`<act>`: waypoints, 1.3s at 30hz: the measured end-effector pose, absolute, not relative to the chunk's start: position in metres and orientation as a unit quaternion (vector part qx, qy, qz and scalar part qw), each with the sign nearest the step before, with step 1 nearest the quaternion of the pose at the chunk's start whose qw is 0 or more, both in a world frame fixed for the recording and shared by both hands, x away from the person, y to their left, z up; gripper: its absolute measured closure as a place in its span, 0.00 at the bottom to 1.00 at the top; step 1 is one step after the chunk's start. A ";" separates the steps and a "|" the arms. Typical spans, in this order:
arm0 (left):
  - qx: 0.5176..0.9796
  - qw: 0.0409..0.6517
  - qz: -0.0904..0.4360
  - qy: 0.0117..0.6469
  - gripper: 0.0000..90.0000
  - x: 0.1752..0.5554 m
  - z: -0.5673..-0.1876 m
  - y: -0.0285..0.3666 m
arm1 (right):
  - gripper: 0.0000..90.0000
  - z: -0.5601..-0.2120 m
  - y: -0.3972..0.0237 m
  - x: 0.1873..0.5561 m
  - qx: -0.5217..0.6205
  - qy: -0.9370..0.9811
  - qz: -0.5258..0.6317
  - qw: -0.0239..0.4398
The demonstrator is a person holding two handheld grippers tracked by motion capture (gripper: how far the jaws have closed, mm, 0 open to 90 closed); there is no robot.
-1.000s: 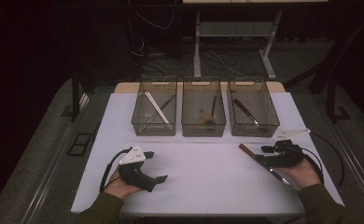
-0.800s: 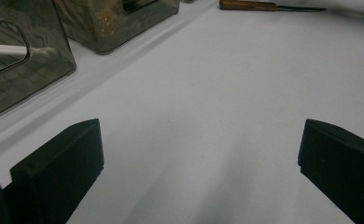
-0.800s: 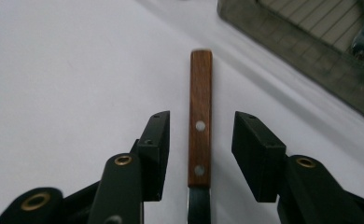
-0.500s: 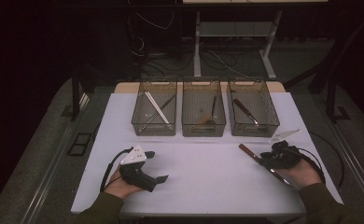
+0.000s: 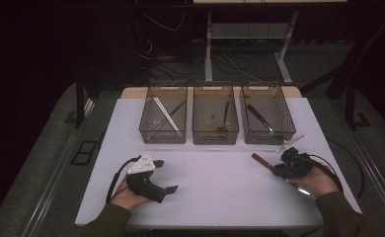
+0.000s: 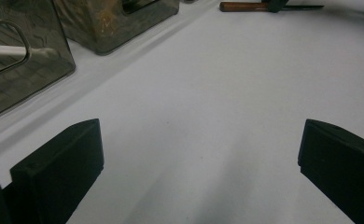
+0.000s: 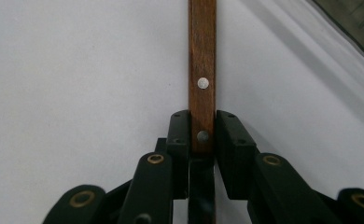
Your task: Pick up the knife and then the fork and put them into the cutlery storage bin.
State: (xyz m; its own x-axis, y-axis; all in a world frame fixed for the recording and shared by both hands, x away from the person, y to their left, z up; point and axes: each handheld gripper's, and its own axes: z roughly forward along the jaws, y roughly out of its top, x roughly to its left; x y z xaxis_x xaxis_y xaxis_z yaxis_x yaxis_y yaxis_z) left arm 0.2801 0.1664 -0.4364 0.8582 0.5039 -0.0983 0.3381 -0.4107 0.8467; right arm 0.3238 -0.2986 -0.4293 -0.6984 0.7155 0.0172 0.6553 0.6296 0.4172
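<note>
Knife w/ wood handle lies on counter, right tongs just closing, now clamped on it; lift and binning left. Left tongs released, idle.

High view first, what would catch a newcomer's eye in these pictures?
Three wire baskets in a row at the far edge of the white table, each holding utensils. At near right, the right gripper has just closed on a wooden handle with rivets. At near left, the left gripper rests open on bare table.
</note>
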 end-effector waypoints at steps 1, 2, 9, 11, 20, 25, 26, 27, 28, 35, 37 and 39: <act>0.835 0.481 0.086 0.253 0.00 0.280 -0.437 0.166 | 0.84 -0.428 -0.297 0.326 0.381 0.902 0.192 0.069; 0.836 0.480 0.086 0.252 0.00 0.280 -0.437 0.166 | 0.84 -0.428 -0.295 0.328 0.382 0.903 0.184 0.064; 0.835 0.481 0.087 0.252 0.00 0.280 -0.436 0.166 | 0.84 -0.423 -0.287 0.345 0.370 0.919 0.132 0.024; 0.835 0.481 0.086 0.252 0.00 0.280 -0.436 0.165 | 0.84 -0.423 -0.284 0.349 0.370 0.921 0.118 0.016; 0.838 0.479 0.085 0.248 0.00 0.280 -0.436 0.164 | 0.85 -0.421 -0.274 0.360 0.373 0.925 0.071 -0.009; 0.837 0.481 0.087 0.245 0.00 0.279 -0.436 0.163 | 0.86 -0.421 -0.274 0.360 0.380 0.922 0.070 -0.009; 0.837 0.481 0.087 0.245 0.00 0.279 -0.436 0.163 | 0.86 -0.421 -0.274 0.360 0.380 0.922 0.070 -0.009; 0.838 0.481 0.087 0.244 0.00 0.279 -0.436 0.163 | 0.86 -0.420 -0.275 0.360 0.379 0.922 0.073 -0.010; 0.838 0.481 0.087 0.245 0.00 0.278 -0.436 0.163 | 0.86 -0.420 -0.276 0.360 0.379 0.922 0.077 -0.011; 0.837 0.481 0.088 0.244 0.00 0.278 -0.436 0.163 | 0.86 -0.405 -0.288 0.359 0.383 0.913 0.140 0.007; 0.837 0.482 0.088 0.244 0.00 0.278 -0.436 0.163 | 0.86 -0.401 -0.293 0.359 0.390 0.906 0.167 0.012; 0.837 0.481 0.088 0.244 0.00 0.278 -0.436 0.163 | 0.86 -0.397 -0.298 0.359 0.394 0.899 0.193 0.016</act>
State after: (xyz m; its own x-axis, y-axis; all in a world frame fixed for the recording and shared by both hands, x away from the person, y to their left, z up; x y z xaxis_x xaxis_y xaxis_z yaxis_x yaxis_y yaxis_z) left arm 0.2779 0.1630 -0.4356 0.8653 0.4935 -0.0879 0.3243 -0.4174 0.8489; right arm 0.3589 -0.2981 -0.3968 -0.6898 0.7133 0.1241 0.7012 0.6156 0.3597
